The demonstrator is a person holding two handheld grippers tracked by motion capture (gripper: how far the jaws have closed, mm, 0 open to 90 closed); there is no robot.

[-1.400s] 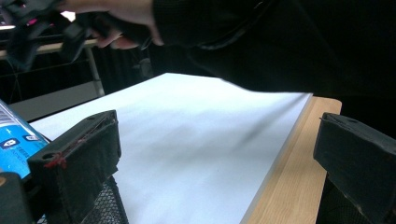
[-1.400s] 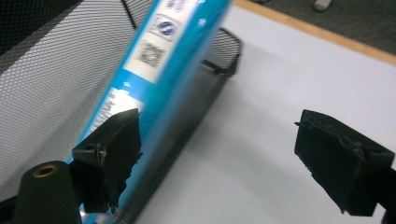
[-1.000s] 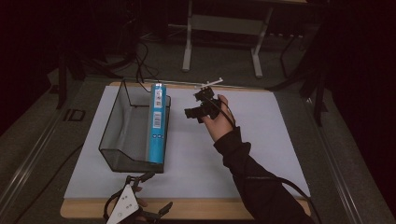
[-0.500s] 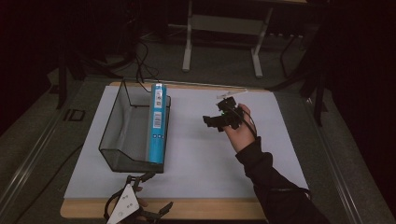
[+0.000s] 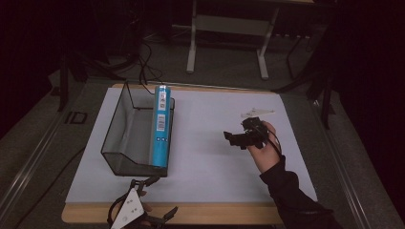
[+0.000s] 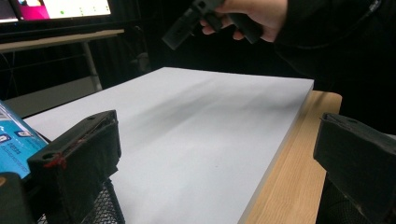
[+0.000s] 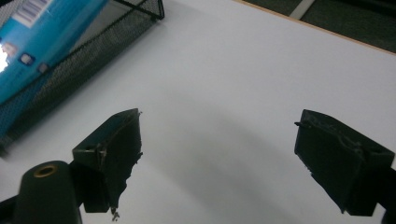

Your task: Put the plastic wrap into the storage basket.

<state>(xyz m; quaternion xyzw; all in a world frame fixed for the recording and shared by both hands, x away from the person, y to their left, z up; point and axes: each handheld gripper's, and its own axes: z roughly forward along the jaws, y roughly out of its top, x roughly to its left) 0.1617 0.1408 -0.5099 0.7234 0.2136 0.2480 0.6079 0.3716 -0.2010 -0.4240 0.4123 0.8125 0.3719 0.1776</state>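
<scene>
The blue tube [image 5: 160, 126] lies in the black wire-mesh basket [image 5: 114, 143] on the left half of the counter [image 5: 215, 186], resting along the basket's right wall. Its long axis runs from the counter's near edge toward the far edge, with the cap end poking above the rim at the far side.

The right tongs [image 5: 235, 139] hover over the middle of the white mat, right of the basket, jaws wide apart and empty. They point left, so the tube lies ahead of them and broadside to their approach.

The left tongs [image 5: 153, 196] sit at the near edge just in front of the basket's near right corner, also spread open with nothing held. In the left gripper view the tube's near end shows just beside the left jaw, so this hand looks the nearer of the two, meeting the tube end-on rather than across its length.
</scene>
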